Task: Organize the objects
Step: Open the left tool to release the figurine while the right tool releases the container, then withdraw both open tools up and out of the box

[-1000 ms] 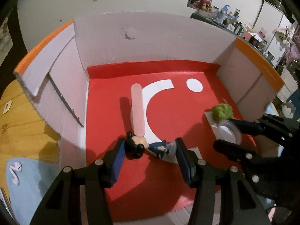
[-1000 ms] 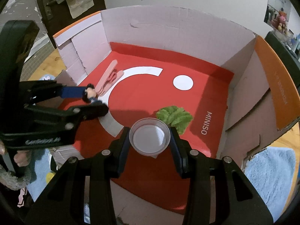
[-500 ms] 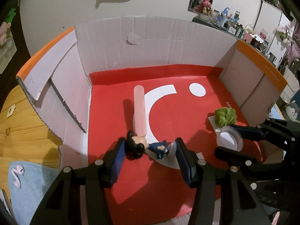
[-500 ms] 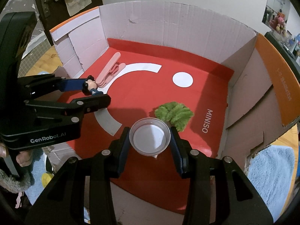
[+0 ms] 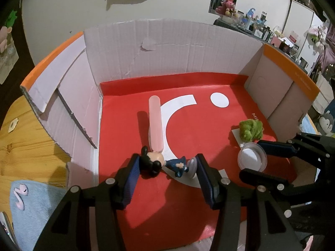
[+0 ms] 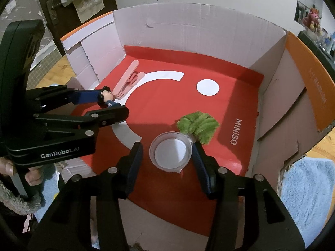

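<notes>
Left gripper (image 5: 166,166) pinches a mouse figure (image 5: 162,163) lengthwise, one pad on the head, the other on the round base, low over the red floor of the box (image 5: 188,48). Right gripper (image 6: 167,153) stands slightly spread around a clear cup (image 6: 170,151): its right pad looks to touch the rim, a gap shows on the left, so the cup seems freshly set down or about to be.

Both items appear to be going into the box. The figure sits near the box's front, its head just beside the end of a pink clip (image 5: 155,123) that runs toward the back wall. The cup is right of the clip, touching or overlapping a green tuft (image 6: 199,126).

To finish well, I'd lower the figure until it rests, then spread the pads evenly so neither drags it into the clip. The right gripper should back straight out, clear of the tuft.
</notes>
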Available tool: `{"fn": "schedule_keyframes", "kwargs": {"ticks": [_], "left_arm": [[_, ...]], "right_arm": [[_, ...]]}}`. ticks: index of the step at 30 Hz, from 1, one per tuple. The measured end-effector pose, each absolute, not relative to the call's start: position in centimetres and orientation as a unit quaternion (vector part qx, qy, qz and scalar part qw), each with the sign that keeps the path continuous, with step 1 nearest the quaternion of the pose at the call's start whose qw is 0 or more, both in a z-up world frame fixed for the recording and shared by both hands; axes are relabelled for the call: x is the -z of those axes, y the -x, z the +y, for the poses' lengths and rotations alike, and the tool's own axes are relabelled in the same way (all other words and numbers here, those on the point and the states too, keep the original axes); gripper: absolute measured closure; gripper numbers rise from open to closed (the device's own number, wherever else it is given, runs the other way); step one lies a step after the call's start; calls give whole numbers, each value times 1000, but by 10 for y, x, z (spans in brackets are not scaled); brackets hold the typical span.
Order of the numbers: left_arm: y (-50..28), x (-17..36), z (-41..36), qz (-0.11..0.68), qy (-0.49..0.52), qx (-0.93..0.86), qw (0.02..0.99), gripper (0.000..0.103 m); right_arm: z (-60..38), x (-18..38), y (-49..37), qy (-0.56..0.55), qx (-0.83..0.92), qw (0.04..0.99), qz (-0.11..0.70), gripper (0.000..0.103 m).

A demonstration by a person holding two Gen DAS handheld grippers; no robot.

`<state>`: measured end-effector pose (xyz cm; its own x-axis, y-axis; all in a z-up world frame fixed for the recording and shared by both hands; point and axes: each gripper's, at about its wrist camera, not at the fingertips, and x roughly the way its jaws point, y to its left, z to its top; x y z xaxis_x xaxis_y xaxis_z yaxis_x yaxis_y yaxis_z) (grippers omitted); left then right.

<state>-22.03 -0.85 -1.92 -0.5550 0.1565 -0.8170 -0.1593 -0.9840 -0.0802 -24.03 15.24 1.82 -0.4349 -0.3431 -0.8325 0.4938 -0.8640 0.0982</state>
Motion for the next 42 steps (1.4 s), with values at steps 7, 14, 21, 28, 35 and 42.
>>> {"fn": "schedule_keyframes", "kwargs": {"ticks": [7,14,21,28,35,42], "left_arm": [[217,18,-8,5,457,-885,92,45],[210,13,-5,13,446,-890,93,40],[203,9,-6,17,439,-894,86,34],[190,-1,-9,15,427,-900,81,30],[181,-5,-11,11,420,-904,77,26],[174,-7,-11,14,415,-907,71,21]], "right_arm": [[157,-18,237,-467,845,250,79,55],[156,-23,231,-458,849,252,76,49],[159,-27,224,-452,852,254,74,49],[161,-33,215,-440,856,261,69,43],[163,-37,207,-431,860,264,66,38],[166,-40,201,-426,864,261,65,35]]}}
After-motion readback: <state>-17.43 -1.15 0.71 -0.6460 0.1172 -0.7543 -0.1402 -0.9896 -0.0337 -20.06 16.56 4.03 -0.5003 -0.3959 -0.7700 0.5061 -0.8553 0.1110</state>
